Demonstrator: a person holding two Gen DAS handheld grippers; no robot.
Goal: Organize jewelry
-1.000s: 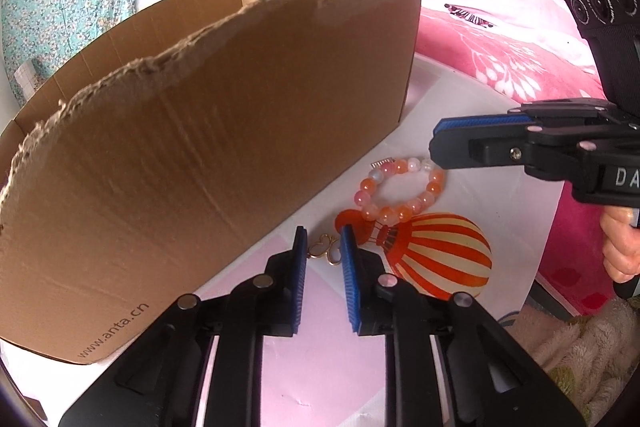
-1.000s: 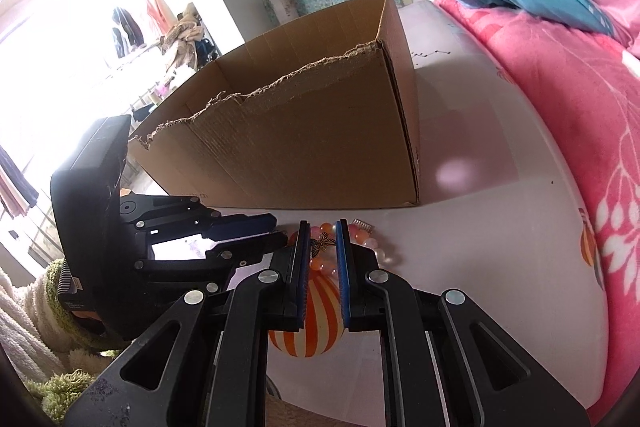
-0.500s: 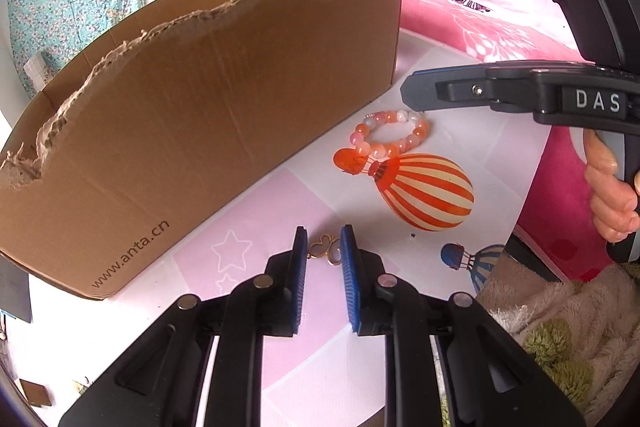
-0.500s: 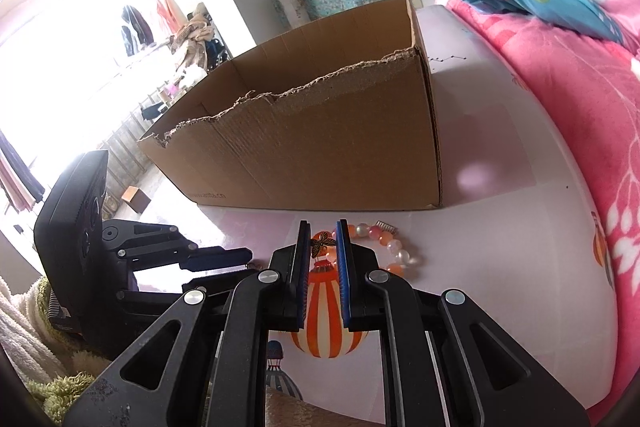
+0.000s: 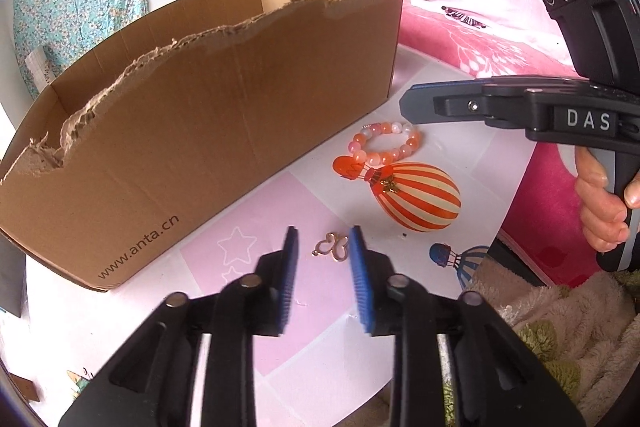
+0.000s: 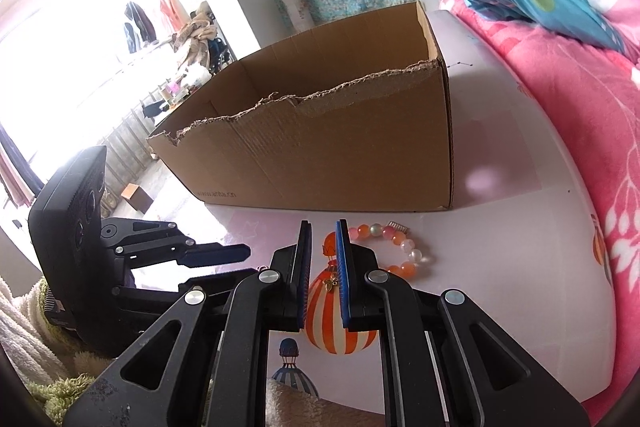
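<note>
A gold butterfly-shaped pendant (image 5: 332, 247) lies on the pink patch of the table, just past my left gripper (image 5: 322, 247), which is open and empty. A small gold charm (image 5: 389, 185) lies on the printed orange striped balloon; it also shows in the right wrist view (image 6: 331, 281) between the blue pads of my right gripper (image 6: 323, 247), which is slightly open and hovers above it. An orange and pink bead bracelet (image 5: 384, 147) lies next to the cardboard box (image 5: 200, 131); it also shows in the right wrist view (image 6: 400, 247).
The open box with a torn front rim (image 6: 320, 147) stands at the back of the white table (image 6: 520, 227). A pink bedspread (image 6: 580, 87) lies to the right. A fluffy blanket (image 5: 560, 327) lies at the table's near edge.
Both grippers have pulled back from the box. My left gripper has opened and the butterfly pendant now lies loose on the table. The small charm now lies on the balloon print.
</note>
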